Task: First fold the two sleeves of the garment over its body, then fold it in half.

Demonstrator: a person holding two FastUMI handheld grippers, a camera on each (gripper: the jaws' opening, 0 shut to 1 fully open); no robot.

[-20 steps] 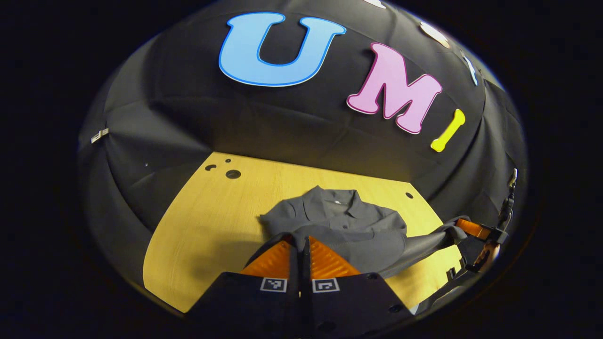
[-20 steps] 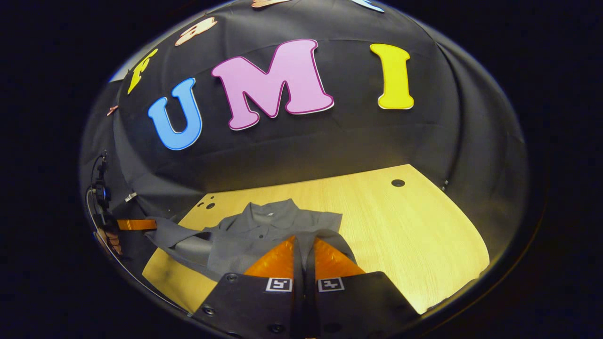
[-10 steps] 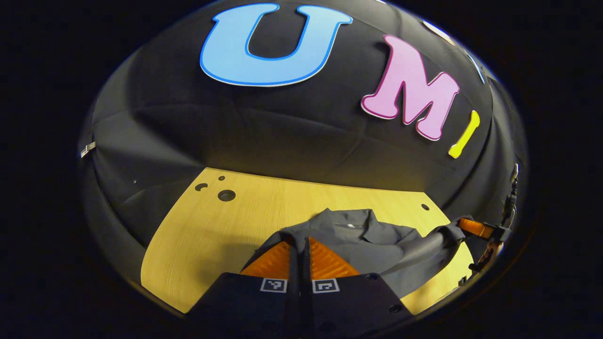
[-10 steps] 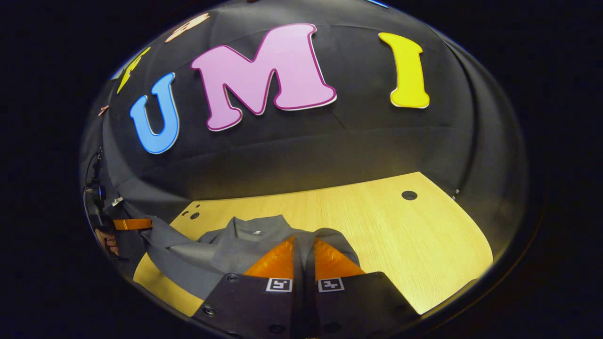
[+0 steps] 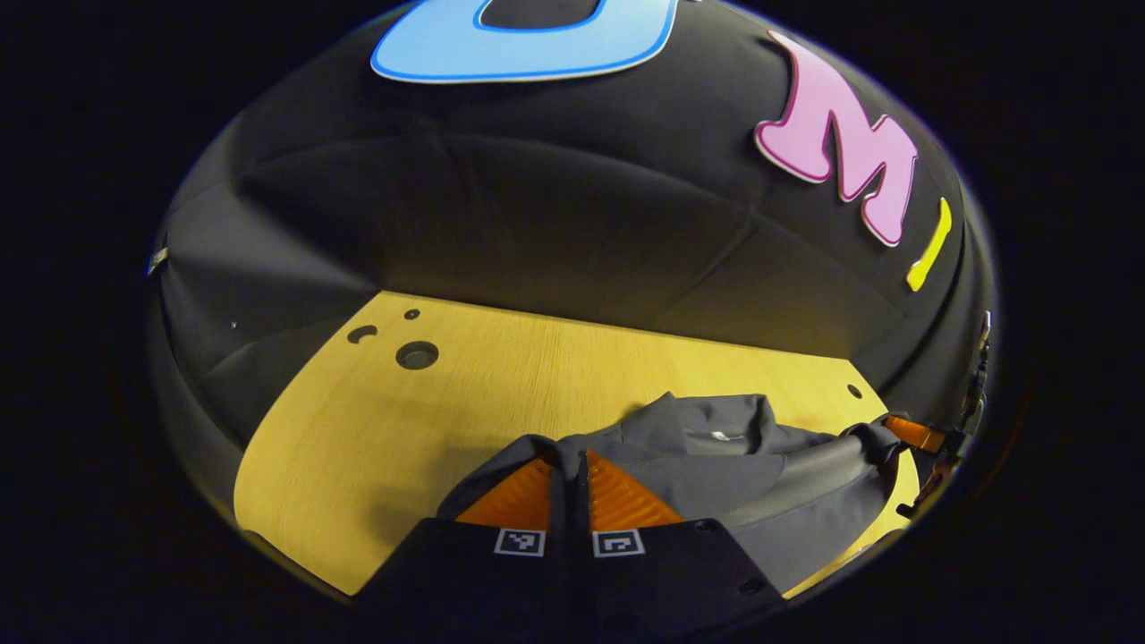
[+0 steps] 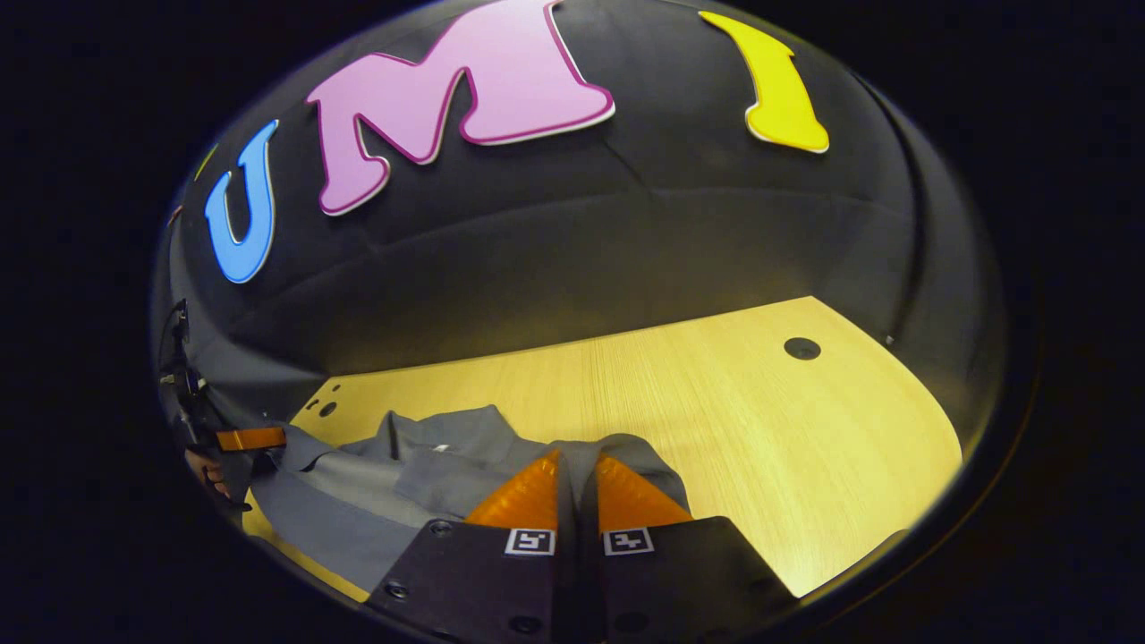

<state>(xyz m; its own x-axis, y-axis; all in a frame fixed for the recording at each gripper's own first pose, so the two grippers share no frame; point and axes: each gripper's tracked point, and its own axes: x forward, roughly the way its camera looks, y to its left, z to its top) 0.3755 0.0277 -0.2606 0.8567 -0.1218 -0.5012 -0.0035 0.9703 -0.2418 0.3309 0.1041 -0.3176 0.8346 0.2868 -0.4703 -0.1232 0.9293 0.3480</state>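
Lying on the wooden table point(image 5: 340, 420), the grey garment point(image 5: 716, 465) is seen in the left gripper view with its collar toward the wall and its near edge lifted. In that view three holes are shown at the table's far left corner, and the left gripper point(image 5: 572, 456) is seen at the bottom with its two fingers pressed together on a bunched corner of the cloth, which is draped over both tips. At the far right of the same view the right gripper point(image 5: 903, 434) is seen side-on at the table's edge, clamped on the other lifted corner, so that a band of cloth is stretched between the two. In the right gripper view point(image 6: 577, 458) the fingers are likewise closed on a fold of the garment point(image 6: 420, 465), which is spread out to their left, while bare table point(image 6: 760, 420) with a single hole is shown to their right. At the far left of this view the left gripper point(image 6: 255, 438) is seen, held by a hand point(image 6: 207, 472), with cloth gathered at its tip.
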